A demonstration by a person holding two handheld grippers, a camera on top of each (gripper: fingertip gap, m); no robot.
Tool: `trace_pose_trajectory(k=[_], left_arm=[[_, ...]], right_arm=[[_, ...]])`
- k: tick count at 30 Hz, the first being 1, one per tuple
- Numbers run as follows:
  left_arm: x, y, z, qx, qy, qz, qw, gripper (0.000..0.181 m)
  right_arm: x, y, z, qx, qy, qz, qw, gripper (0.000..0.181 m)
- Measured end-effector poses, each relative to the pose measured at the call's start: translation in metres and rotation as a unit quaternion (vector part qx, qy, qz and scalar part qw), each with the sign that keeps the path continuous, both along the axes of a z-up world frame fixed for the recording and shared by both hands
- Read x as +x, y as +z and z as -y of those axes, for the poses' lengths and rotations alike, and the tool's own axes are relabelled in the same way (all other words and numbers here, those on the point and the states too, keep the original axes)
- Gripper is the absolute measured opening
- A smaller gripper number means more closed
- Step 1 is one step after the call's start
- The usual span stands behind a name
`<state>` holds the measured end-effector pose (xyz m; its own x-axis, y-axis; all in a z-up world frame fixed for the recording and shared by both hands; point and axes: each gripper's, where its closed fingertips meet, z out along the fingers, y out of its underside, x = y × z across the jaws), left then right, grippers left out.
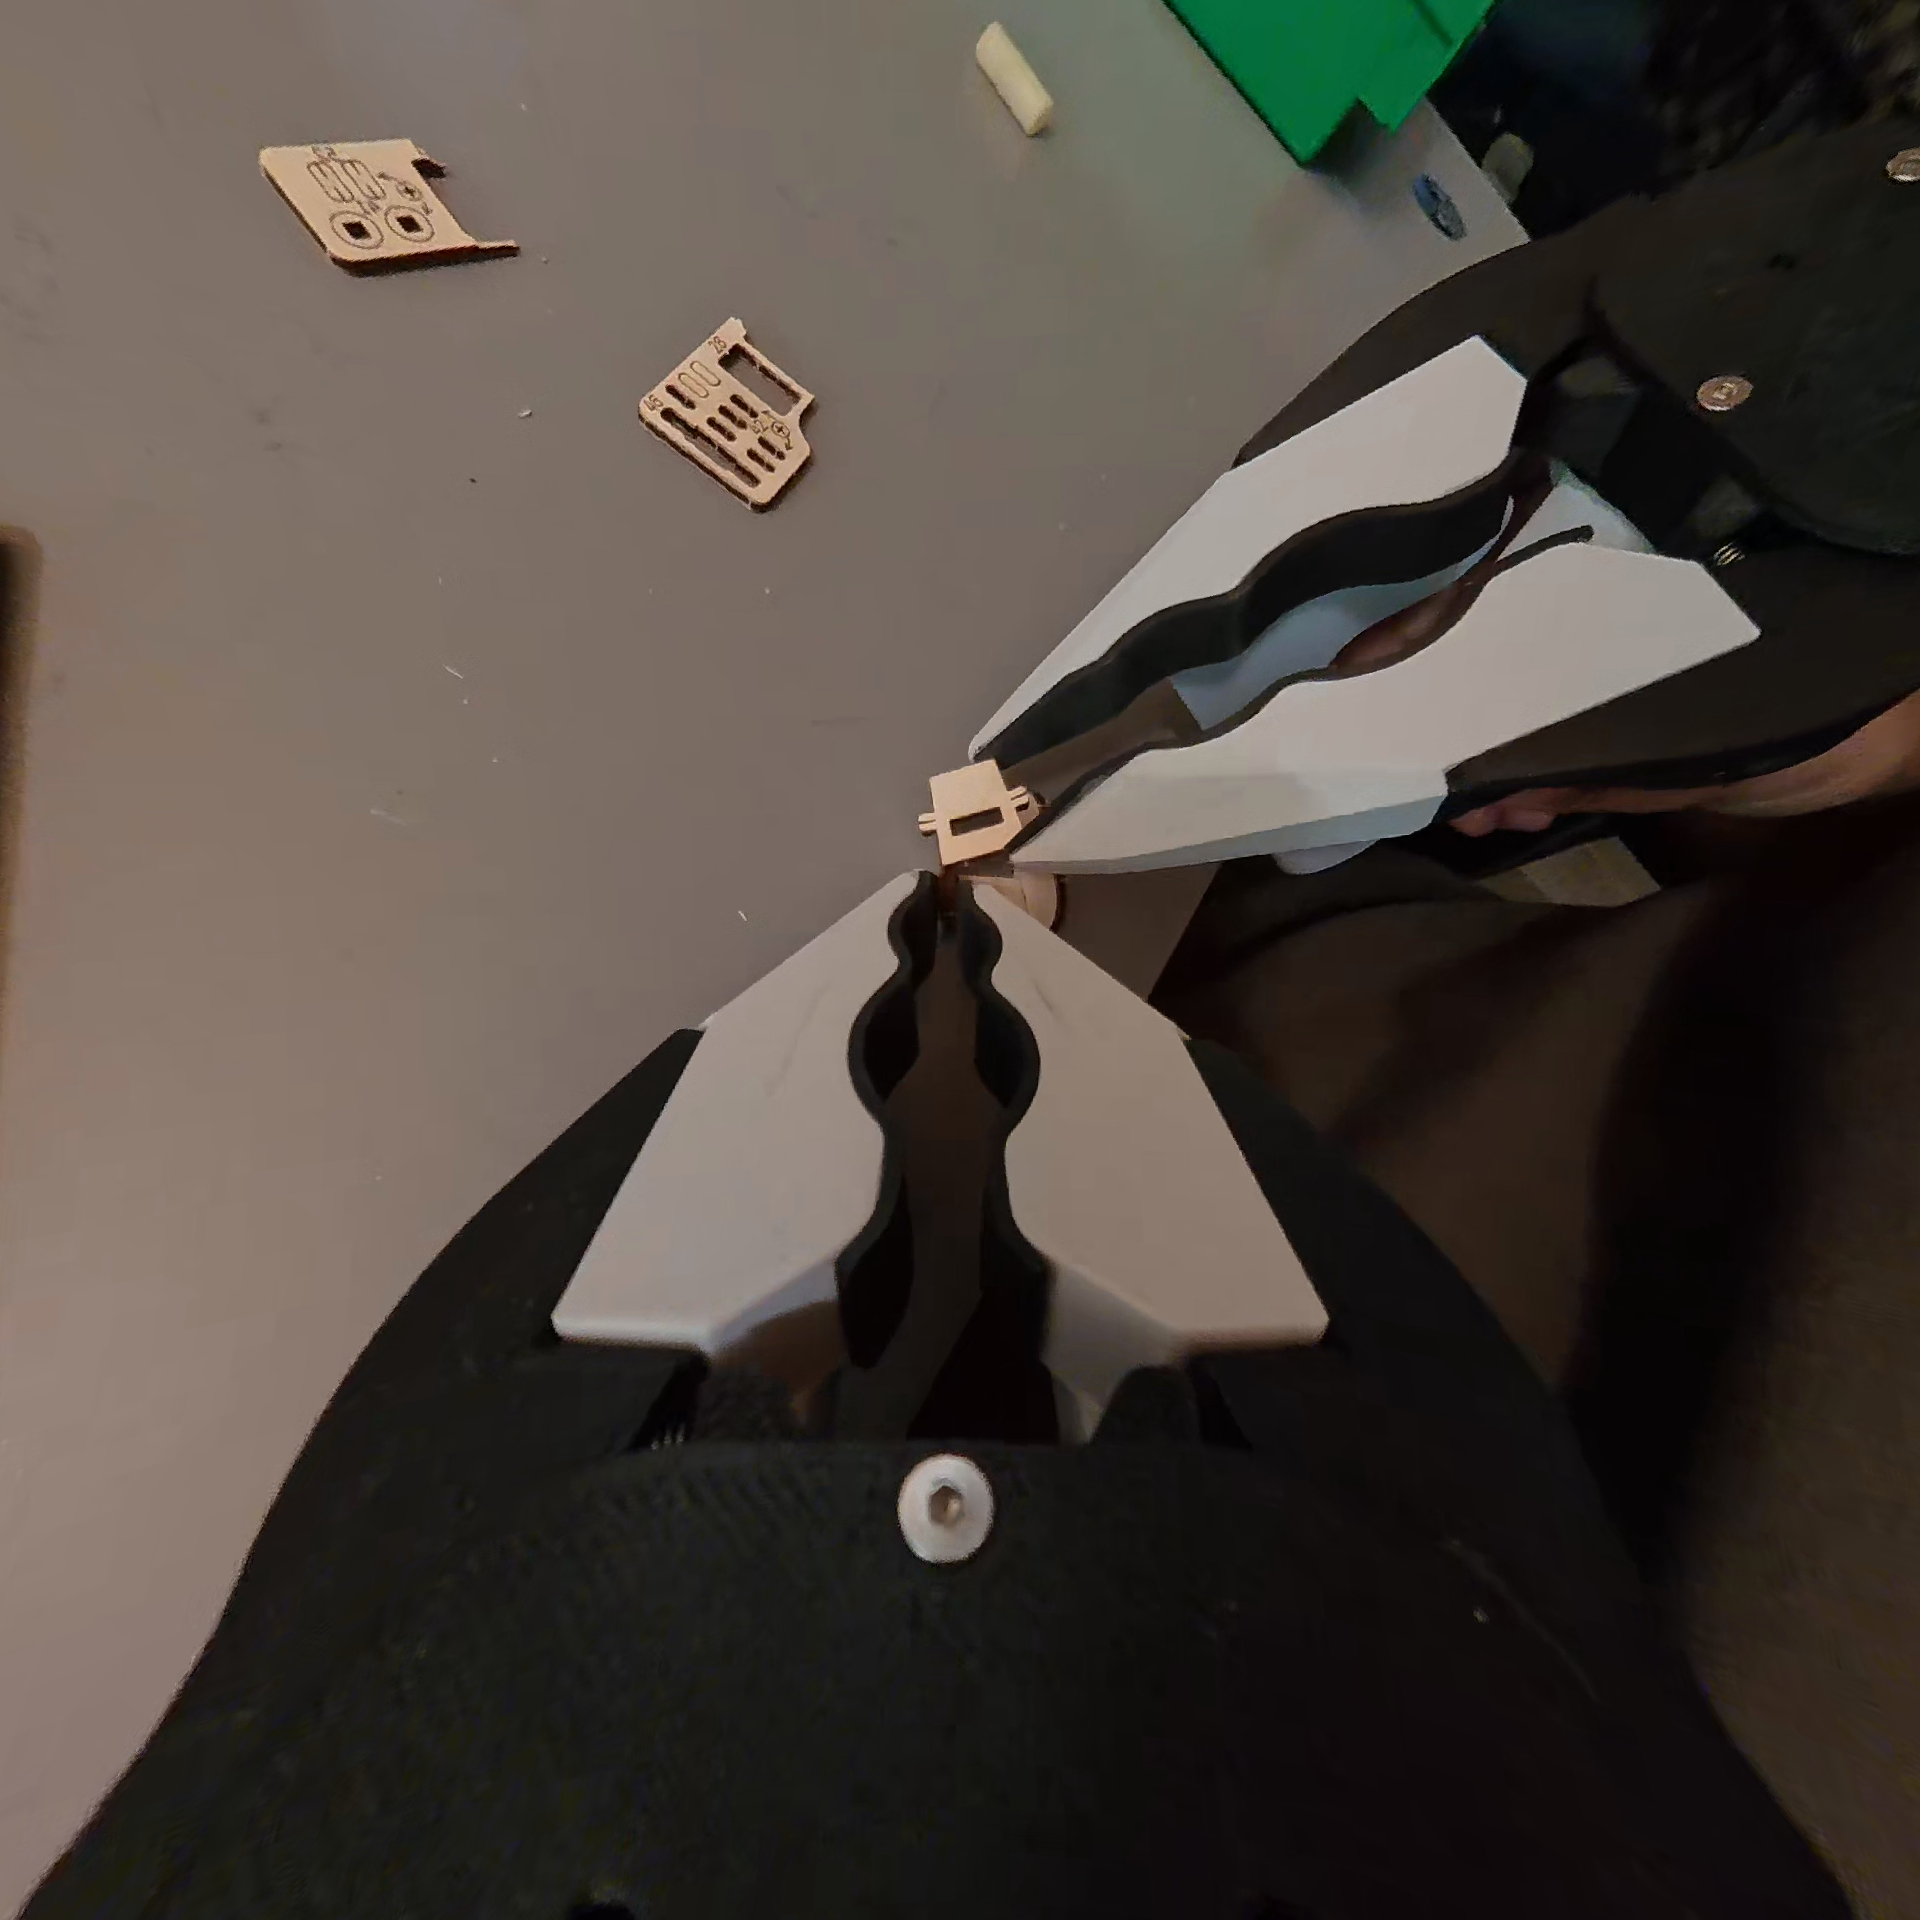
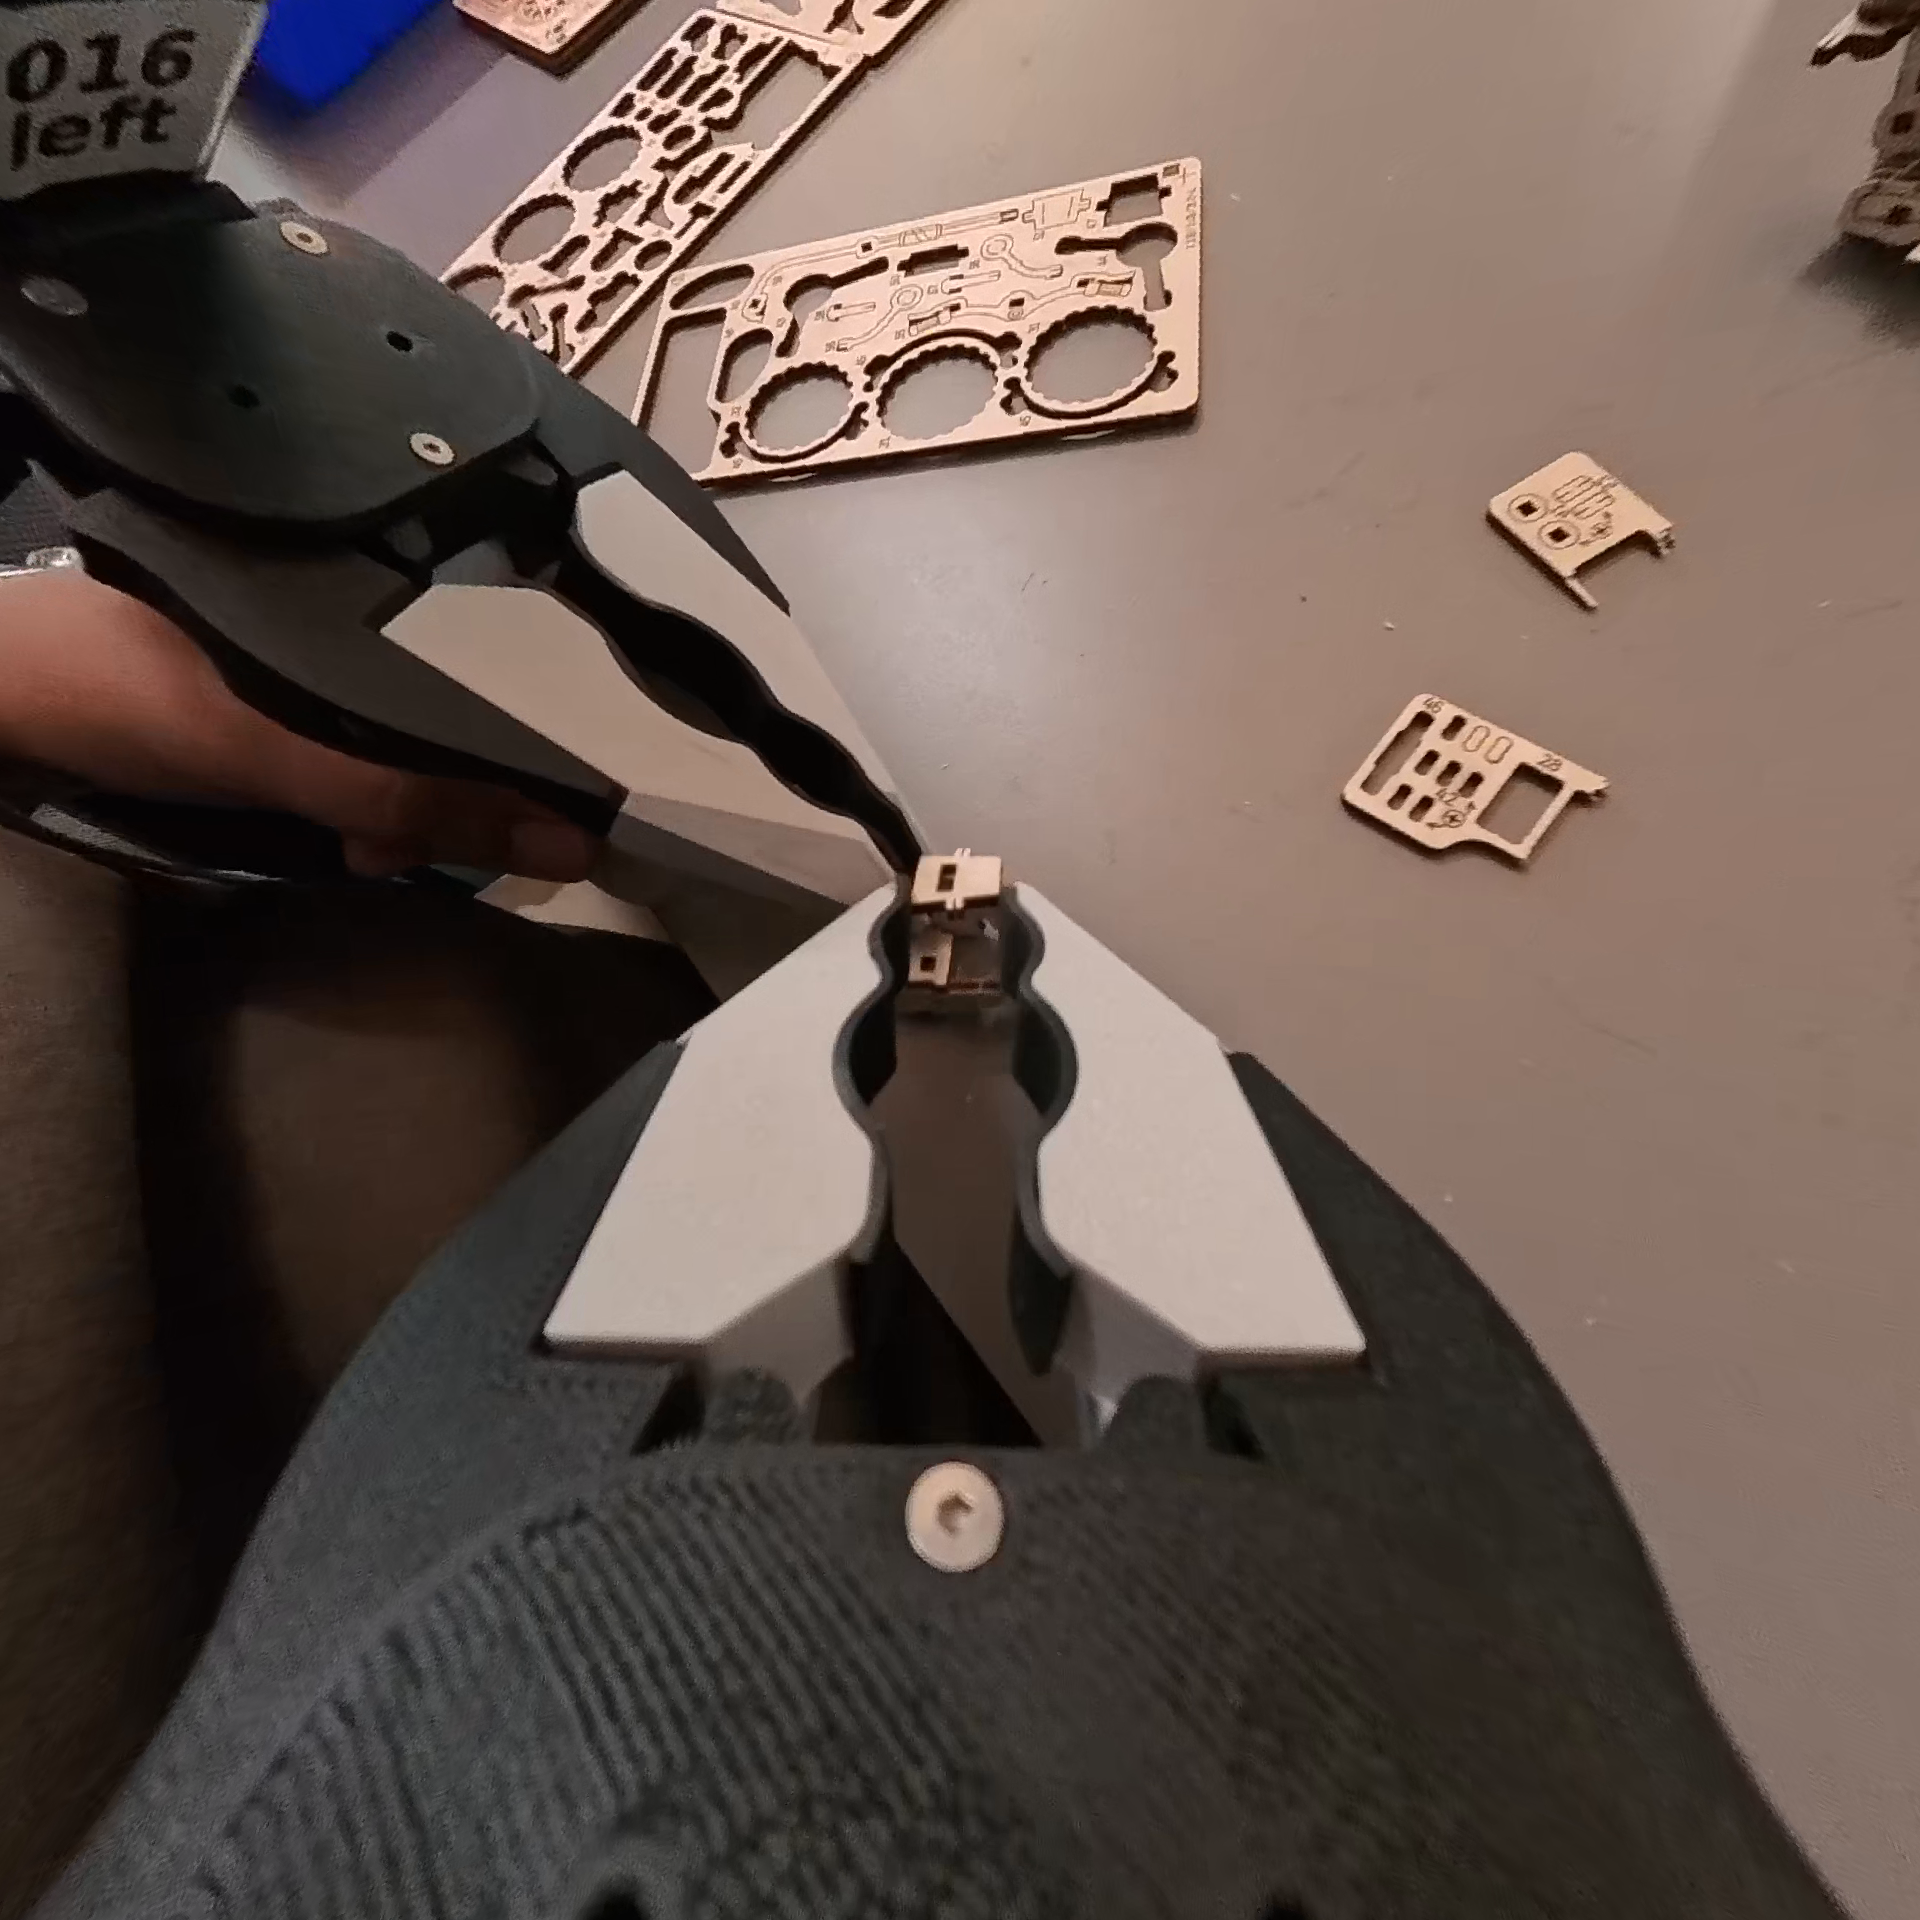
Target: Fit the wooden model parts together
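Clearly my right claw [image 2: 956,914] clamps the little wooden block [image 2: 953,935] at its tips; my left claw [image 1: 948,896], tip-to-tip opposite, pinches a thin tab [image 1: 948,885]; featherlight, brittle ply, so I'd grip flat faces.

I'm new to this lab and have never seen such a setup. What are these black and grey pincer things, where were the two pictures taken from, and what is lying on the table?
There is no robot here: a person holds hand-operated tongs, one in each hand. Each carries a camera looking forward along its two fingers, so each picture shows its own tongs at the bottom and the other pair farther off. The right tongs are shut on a small wooden assembly. The left tongs are closed on a small wooden bit right beside it, too hidden to describe. On the grey table lie two small cut-out wooden pieces and larger wooden sheets from which parts were punched. The left view also shows a white block and a green box.
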<state>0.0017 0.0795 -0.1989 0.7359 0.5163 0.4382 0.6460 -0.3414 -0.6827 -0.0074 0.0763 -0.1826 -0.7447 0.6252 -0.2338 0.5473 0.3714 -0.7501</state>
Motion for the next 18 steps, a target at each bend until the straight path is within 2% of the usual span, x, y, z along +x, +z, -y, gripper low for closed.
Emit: trace_pose_trajectory(k=[10, 18], left_arm=[[-0.022, 0.001, 0.014, -0.035, 0.036, -0.058, 0.997, 0.001], [-0.024, 0.0, 0.014, -0.069, 0.035, -0.103, 0.992, 0.001]], right_arm=[[-0.012, 0.01, 0.0, -0.031, -0.017, -0.035, 0.999, 0.015], [-0.015, 0.0, 0.007, -0.015, -0.028, -0.037, 0.999, 0.015]])
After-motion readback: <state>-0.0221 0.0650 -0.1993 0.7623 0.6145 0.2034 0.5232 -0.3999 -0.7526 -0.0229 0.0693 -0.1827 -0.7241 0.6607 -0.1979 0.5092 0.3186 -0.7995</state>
